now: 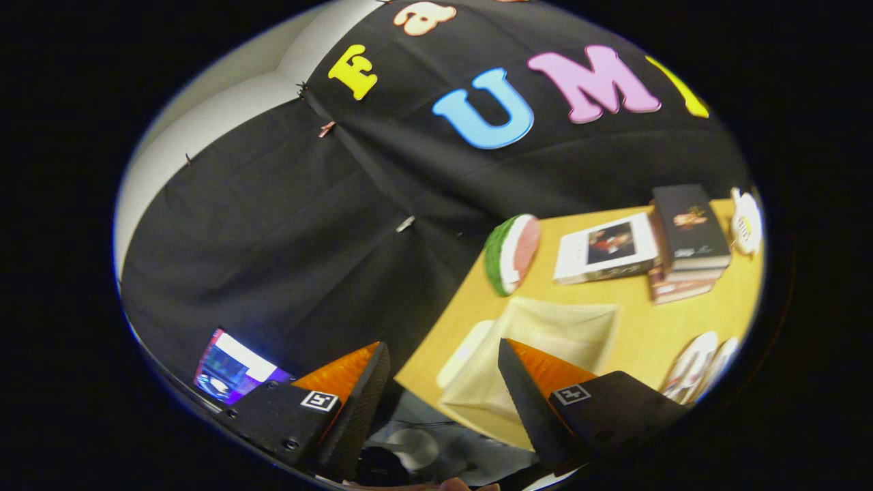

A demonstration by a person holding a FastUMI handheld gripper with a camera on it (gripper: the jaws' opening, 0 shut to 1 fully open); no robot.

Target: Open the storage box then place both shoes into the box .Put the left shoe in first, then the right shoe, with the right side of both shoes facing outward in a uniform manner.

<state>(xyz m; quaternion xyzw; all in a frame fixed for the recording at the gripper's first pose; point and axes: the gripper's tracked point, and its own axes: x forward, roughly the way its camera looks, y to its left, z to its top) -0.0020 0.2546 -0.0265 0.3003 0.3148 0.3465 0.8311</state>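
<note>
The gripper (443, 382) hung tilted with its fingers (525, 395) spread apart and nothing between them; just ahead of the right finger the storage box (545, 341) sat open on the wooden table (648, 327); beyond it lay a watermelon-slice cushion (511, 254), a single book (605, 248) and a stack of books (687, 245); two white shoes (699, 365) rested beside the box.

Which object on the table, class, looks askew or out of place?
The stack of books is uneven, its lower volumes poking out. The storage box already lies open ahead of the gripper, whose jaws stand apart, holding nothing. Otherwise nothing looks spilled or damaged.
</note>
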